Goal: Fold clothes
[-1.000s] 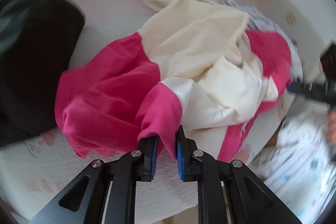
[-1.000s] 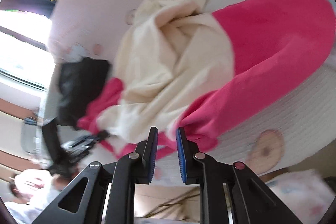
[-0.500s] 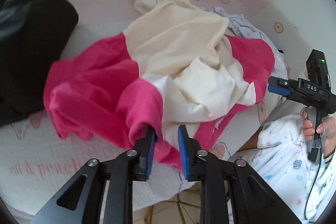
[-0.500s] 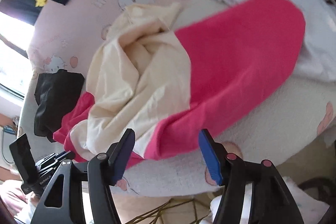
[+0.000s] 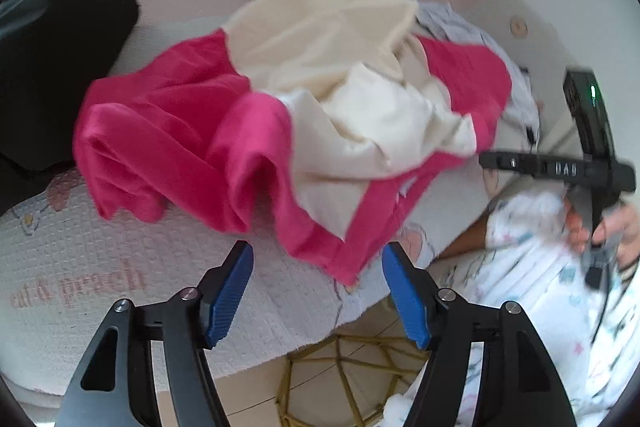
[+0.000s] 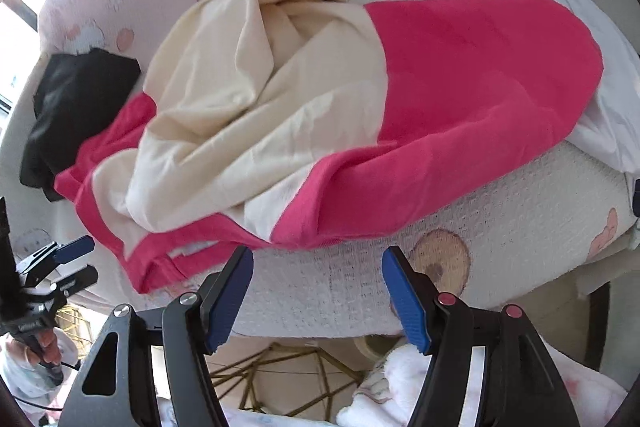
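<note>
A crumpled pink and cream garment (image 5: 280, 115) (image 6: 320, 115) lies in a heap on the pink cartoon-print bed cover (image 5: 100, 279) (image 6: 520, 239), its hem hanging near the front edge. My left gripper (image 5: 318, 287) hovers just short of that hem, open, with nothing between its blue pads. My right gripper (image 6: 318, 287) is also open and empty, held just in front of the garment's pink edge. In the left wrist view the right gripper (image 5: 560, 167) shows at the far right in a hand. The left gripper (image 6: 56, 263) appears at the right wrist view's lower left.
A black garment (image 5: 52, 67) (image 6: 76, 107) lies at the left of the bed. A pale lilac garment (image 6: 560, 27) (image 5: 460, 23) lies behind and right of the pink one. Below the bed edge are a gold wire frame (image 5: 340, 367) and the person's white patterned clothing (image 5: 540, 287).
Both grippers have let go of the pink garment: the right opened first, then the left. The garment has dropped onto the bed in a heap, and both grippers have drawn back slightly.
</note>
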The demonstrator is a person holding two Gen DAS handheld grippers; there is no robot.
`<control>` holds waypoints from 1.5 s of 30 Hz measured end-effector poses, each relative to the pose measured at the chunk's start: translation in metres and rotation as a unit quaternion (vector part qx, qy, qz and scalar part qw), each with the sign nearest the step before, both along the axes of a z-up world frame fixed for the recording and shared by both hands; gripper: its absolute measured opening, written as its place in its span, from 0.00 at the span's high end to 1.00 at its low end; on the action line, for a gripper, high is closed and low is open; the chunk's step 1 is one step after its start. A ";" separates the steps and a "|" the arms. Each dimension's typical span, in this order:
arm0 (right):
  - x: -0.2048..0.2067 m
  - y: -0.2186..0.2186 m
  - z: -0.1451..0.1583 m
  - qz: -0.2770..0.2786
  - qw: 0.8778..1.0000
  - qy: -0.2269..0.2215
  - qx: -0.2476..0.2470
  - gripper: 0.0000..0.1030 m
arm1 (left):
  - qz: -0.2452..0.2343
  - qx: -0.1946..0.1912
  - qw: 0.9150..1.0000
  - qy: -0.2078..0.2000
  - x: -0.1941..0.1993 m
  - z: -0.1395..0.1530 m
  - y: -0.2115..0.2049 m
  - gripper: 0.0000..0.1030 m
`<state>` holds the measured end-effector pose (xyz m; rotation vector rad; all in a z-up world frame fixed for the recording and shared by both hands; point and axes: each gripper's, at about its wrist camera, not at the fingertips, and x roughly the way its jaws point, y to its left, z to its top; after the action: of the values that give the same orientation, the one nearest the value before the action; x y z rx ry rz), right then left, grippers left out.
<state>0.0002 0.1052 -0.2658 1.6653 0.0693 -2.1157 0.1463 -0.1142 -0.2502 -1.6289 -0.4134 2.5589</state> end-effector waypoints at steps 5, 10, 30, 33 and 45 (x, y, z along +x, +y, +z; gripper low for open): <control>0.001 -0.009 -0.013 0.020 0.999 -0.013 0.035 0.35 | -0.016 -0.030 0.999 -0.010 -0.008 -0.016 0.023 0.37; -0.007 -0.021 -0.025 0.041 0.998 -0.016 0.052 0.36 | -0.007 -0.062 0.998 -0.022 -0.018 -0.030 0.033 0.37; -0.010 -0.017 0.000 0.004 1.000 0.001 0.019 0.85 | 0.005 -0.127 0.992 0.008 -0.009 -0.015 0.023 0.83; -0.001 -0.004 0.008 -0.021 1.000 -0.021 -0.001 0.85 | -0.002 -0.138 0.990 0.016 -0.002 -0.004 0.023 0.83; 0.051 0.023 0.027 -0.056 0.997 -0.002 -0.060 0.85 | -0.021 -0.112 0.993 0.034 0.024 0.004 0.019 0.83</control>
<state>0.0516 0.1285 -0.2384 1.6366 -0.1528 -2.1519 0.1700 -0.0955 -0.2458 -1.5904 -0.0864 2.7027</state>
